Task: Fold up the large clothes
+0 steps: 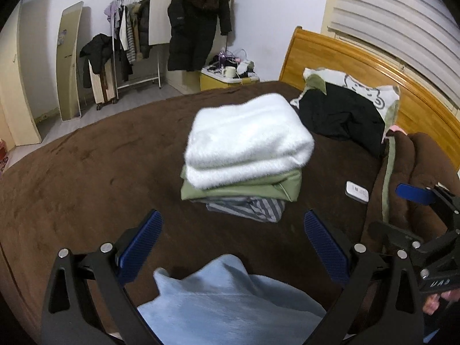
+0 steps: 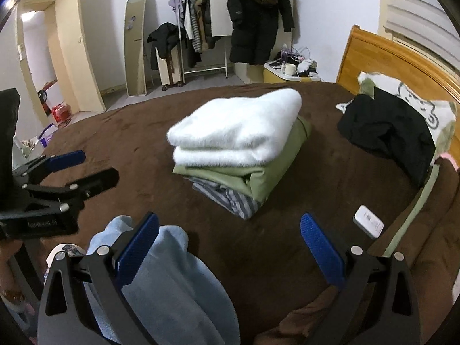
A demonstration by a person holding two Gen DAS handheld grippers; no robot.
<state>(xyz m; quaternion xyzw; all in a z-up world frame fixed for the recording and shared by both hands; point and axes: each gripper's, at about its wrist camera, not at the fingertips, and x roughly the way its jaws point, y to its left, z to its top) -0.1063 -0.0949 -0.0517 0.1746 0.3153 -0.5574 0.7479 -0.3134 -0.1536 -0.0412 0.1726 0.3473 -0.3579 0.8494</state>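
Observation:
A light blue garment (image 1: 230, 299) lies bunched at the near edge of the brown bed (image 1: 86, 172), below and between my left gripper's open blue fingers (image 1: 233, 230). It also shows in the right wrist view (image 2: 172, 281), partly under my right gripper's left finger. My right gripper (image 2: 230, 230) is open and empty over bare bed cover. A folded stack sits mid-bed: a fluffy white piece (image 1: 247, 138) on a green one (image 1: 244, 187) on a striped one (image 1: 253, 207). The stack also shows in the right wrist view (image 2: 235, 132).
A crumpled black garment (image 1: 342, 115) lies on a cartoon pillow (image 1: 371, 89) by the wooden headboard (image 1: 345, 54). A small white device (image 1: 357, 191) lies right of the stack. A bunched brown blanket (image 1: 417, 178) is at right. A clothes rack (image 1: 132, 40) and nightstand (image 1: 227, 77) stand beyond the bed.

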